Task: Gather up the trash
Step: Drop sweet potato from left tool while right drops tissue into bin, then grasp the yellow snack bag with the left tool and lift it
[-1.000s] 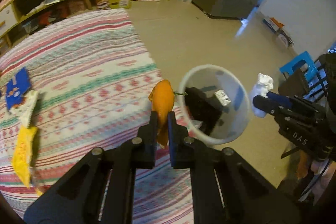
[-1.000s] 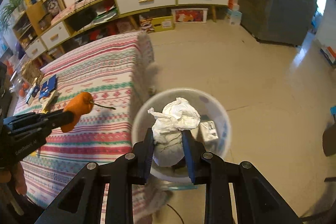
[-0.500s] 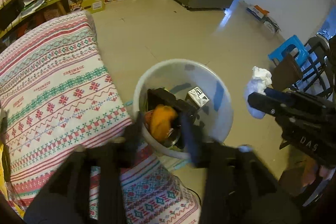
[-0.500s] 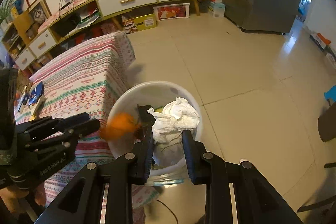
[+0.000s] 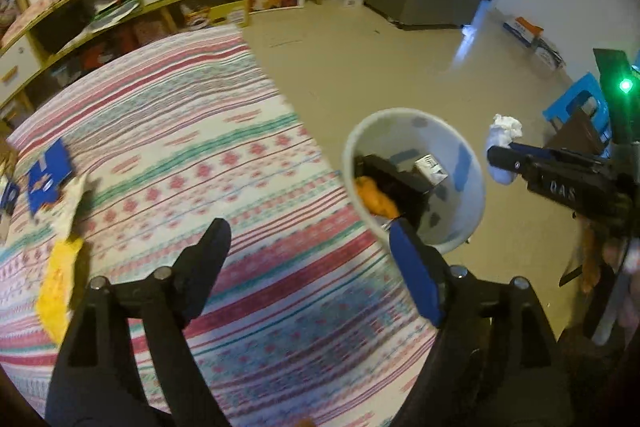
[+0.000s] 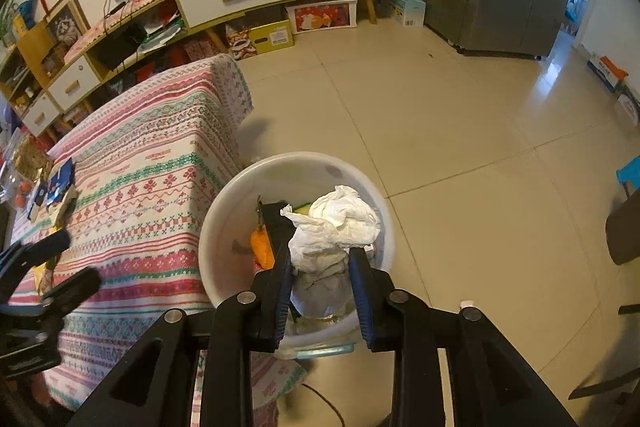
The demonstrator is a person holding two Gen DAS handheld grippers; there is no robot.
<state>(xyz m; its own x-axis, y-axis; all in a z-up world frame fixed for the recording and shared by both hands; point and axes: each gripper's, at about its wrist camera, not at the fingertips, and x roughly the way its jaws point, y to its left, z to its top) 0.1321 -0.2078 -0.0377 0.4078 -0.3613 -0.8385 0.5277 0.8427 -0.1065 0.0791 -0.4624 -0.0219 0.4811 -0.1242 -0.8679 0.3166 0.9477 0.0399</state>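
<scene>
The left gripper (image 5: 308, 251) hangs over the striped cloth of the desk (image 5: 168, 131) with its fingers (image 5: 416, 279) wide apart and nothing between them — they have just been opening. The orange peel (image 5: 374, 197) lies inside the white bin (image 5: 472, 195), against its wall at about nine o'clock, next to a dark box-like item and a small silver packet. The bin stands on the floor just off the desk's edge, presumably so that scraps can be let fall from desk height straight into it.

In the right wrist view, the right gripper (image 6: 320, 275) hovers directly above the bin (image 6: 224, 227), its fingers clamped on a crumpled white tissue (image 6: 336, 223). They have just eased apart a little, yet the wad sits between the pads, and its lower part is squeezed in. Holding it over the bin's middle means a release should land it inside, not on the rim.

More trash waits on the desk at about nine o'clock from the left gripper: a yellow wrapper (image 5: 58, 291), a pale packet beside it and a blue packet (image 5: 50, 177) further up. With the left fingers empty and spread, that cluster is the likely next target — the flat wrappers will probably need a pinch at an edge.
</scene>
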